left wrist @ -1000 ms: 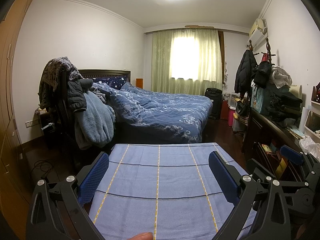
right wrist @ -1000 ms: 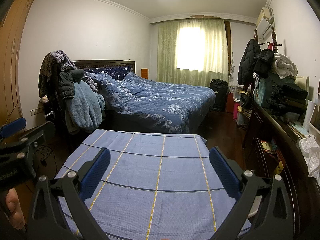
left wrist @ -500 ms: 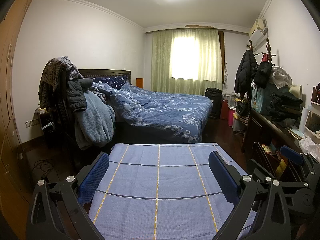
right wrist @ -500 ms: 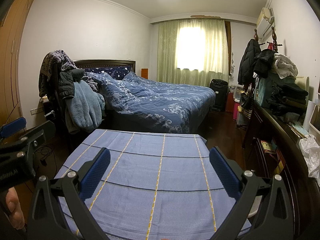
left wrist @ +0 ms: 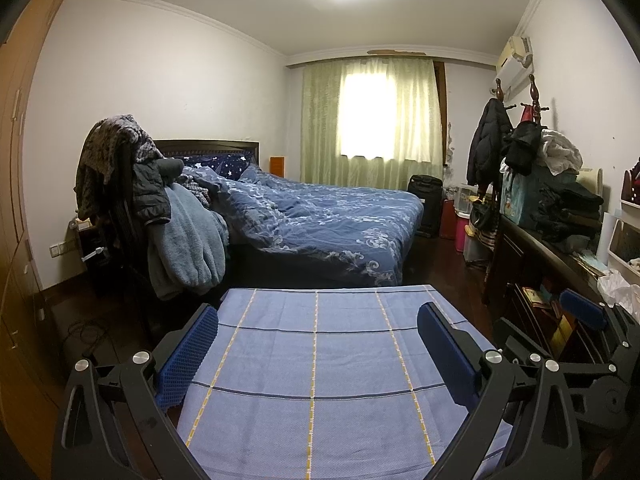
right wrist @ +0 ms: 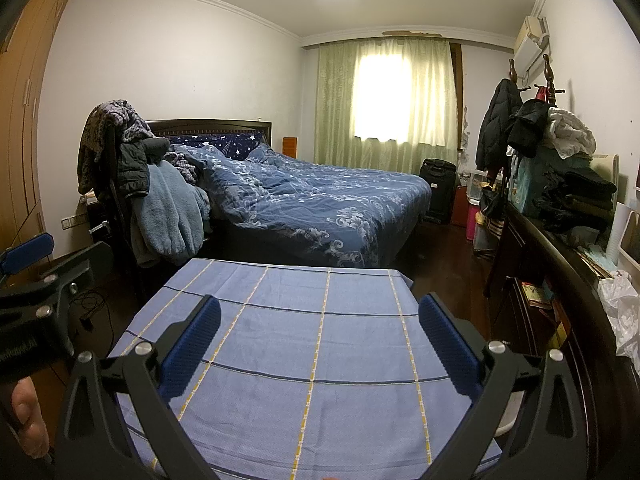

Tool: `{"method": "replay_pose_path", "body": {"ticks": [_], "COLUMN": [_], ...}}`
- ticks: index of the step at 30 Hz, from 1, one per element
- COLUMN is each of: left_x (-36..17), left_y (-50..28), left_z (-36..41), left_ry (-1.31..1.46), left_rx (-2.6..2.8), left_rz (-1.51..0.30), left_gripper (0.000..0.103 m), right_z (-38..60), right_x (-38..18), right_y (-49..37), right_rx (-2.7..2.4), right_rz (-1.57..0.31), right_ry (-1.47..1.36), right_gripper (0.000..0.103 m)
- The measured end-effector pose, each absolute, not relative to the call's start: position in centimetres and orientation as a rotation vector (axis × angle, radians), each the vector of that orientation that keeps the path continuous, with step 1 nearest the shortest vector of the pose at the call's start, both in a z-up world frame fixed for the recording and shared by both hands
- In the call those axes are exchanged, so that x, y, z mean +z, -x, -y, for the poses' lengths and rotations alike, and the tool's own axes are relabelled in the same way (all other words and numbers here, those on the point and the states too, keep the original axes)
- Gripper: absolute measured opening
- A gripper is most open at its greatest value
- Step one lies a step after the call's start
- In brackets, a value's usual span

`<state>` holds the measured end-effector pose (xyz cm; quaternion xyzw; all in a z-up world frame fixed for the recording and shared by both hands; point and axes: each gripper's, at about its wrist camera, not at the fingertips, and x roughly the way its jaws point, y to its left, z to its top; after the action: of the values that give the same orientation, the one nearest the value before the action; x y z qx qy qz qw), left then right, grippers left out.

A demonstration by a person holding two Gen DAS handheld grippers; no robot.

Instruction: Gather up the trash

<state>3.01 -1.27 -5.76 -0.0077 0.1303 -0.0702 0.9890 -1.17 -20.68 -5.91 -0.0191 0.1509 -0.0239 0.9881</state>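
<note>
Both tools, the left tool (left wrist: 316, 354) and the right tool (right wrist: 320, 344), are held spread and empty side by side above the bench (left wrist: 320, 420) covered in blue checked cloth, while no trash can be told apart on it, a bed (right wrist: 320, 204) being seen beyond.

Bed (left wrist: 328, 216) behind the table (left wrist: 316, 360) (dresser (left wrist: 532, 256) to its right)
</note>
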Motion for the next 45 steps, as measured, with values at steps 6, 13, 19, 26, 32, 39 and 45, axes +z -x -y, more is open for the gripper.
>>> {"method": "replay_pose_path", "body": {"ticks": [6,13,19,26,32,39,45], "left_x": [-6.37,-6.26,-6.29,-6.03,-5.92,-5.92,-5.76], "left_y": [-2.91,-2.35,-2.40,-2.43,-2.49,-2.51,-2.61], "left_z": [1.28,1.49,1.77,1.89,1.99,1.97,1.84], "left_ry": [0.041,0.035,0.012,-0.005,-0.006,-0.004,0.009], "left_rx": [-0.199,-0.207,-0.192,-0.183,-0.176,-0.174,-0.172], "left_rz": [-0.271,-0.252,-0.256,-0.250,-0.253,-0.254,-0.254], "left_gripper": [0.099,0.099,0.099,0.099,0.099,0.099,0.099], "right_z": [20.66,20.82,20.78,20.97,20.95,20.97,20.98], "right_x": [-5.90,-6.02,-6.02,-6.09,-6.09,-6.11,-5.28], "right_y": [1.16,1.19,1.17,1.34,1.33,1.35,1.86], "right_rx": [-0.049,-0.049,-0.050,-0.051,-0.051,-0.054,-0.060], "right_rz": [-0.303,-0.303,-0.303,-0.302,-0.302,-0.299,-0.281], "right_ry": [0.038,0.038,0.037,0.036,0.036,0.034,0.034], "right_gripper": [0.100,0.100,0.100,0.100,0.100,0.100,0.100]}}
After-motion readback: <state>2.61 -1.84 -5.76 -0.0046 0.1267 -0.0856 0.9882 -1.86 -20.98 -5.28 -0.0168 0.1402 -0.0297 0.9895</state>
